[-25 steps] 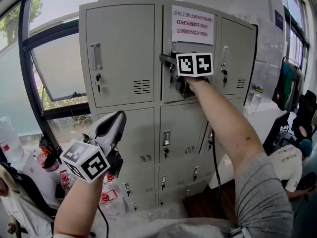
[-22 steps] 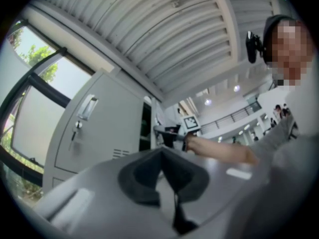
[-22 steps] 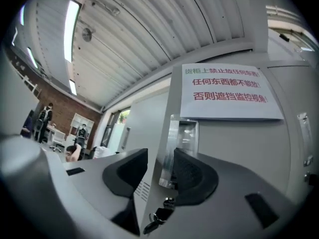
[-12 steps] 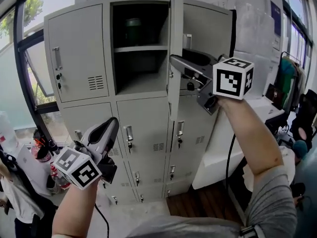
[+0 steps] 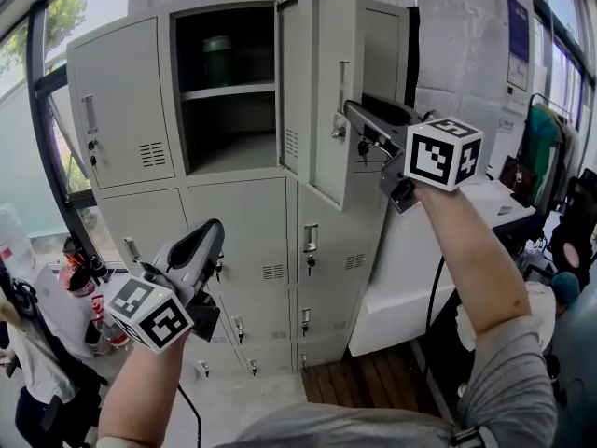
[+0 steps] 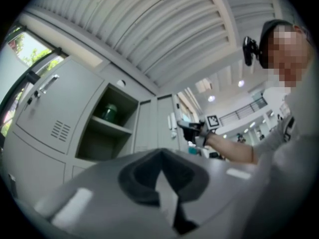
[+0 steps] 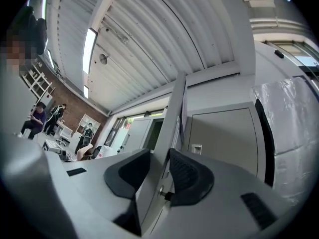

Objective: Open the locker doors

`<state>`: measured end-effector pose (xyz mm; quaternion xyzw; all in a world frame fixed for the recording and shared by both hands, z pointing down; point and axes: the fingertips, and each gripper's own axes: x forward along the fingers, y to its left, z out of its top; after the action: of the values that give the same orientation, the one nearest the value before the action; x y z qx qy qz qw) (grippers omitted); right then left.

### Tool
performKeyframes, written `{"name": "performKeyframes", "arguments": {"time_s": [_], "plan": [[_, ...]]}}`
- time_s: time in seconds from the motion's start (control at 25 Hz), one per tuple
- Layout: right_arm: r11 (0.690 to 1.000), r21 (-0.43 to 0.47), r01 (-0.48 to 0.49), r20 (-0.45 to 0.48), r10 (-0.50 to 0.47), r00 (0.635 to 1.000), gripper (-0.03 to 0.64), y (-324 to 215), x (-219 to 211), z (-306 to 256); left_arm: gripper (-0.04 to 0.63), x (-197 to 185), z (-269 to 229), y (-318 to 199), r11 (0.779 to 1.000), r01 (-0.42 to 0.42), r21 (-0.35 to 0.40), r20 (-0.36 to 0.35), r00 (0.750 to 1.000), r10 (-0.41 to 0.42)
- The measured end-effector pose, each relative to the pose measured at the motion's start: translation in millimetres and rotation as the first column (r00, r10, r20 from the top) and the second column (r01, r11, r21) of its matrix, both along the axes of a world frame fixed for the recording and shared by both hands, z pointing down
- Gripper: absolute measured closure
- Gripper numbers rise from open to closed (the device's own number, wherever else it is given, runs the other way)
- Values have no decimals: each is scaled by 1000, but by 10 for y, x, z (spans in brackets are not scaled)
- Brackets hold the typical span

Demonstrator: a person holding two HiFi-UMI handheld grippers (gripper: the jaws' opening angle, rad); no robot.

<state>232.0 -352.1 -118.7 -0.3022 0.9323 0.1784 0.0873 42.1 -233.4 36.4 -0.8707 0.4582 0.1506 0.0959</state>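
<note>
The grey locker bank (image 5: 242, 222) fills the middle of the head view. Its top middle door (image 5: 326, 91) stands swung out to the right, baring a shelved compartment (image 5: 229, 147) with a green vessel (image 5: 219, 61) on the upper shelf. My right gripper (image 5: 357, 118) is at that door's free edge by the handle; its jaws have just been closing and its pads sit on both faces of the door edge (image 7: 167, 133). My left gripper (image 5: 207, 236) hangs low at the left, shut and empty, apart from the lockers. The top left door (image 5: 117, 101) is closed.
Closed lower doors (image 5: 247, 231) with small handles run below the open one. A white table (image 5: 410, 278) stands right of the lockers, with hanging clothes (image 5: 541, 147) beyond. Tall windows (image 5: 56, 110) line the left. A person (image 5: 33, 362) stands at the lower left.
The top middle door, closed a second ago, has swung open to the right with my right gripper on it. My left gripper has stayed low at the left.
</note>
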Motion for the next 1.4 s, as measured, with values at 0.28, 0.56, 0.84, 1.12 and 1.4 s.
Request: {"name": "performKeyframes", "arguments": {"time_s": [0.28,0.56,0.84,1.12,1.4], "plan": [[998,50,28,52,-31,998,485,349,175,409,592,138,186,21,1000,19,-19,8,1000,-19],[962,-177,208,70,-199,978,485,757,66,2503,591,176,992,56,993,33,-114,-15,999,-35],[895,-379,234,123,-202,972,489,772,-54,3467,592,180,1563,84,983,11,-185,-70,997,-25],[890,-387,242,130,-208,970,491,720,-246,3490,591,-127,1792,113,972,46,-230,-89,994,-69],[849,-435,299,56,-306,950,491,785,-1420,3781,591,-1023,2121,222,959,124,-256,-100,983,-154]]}}
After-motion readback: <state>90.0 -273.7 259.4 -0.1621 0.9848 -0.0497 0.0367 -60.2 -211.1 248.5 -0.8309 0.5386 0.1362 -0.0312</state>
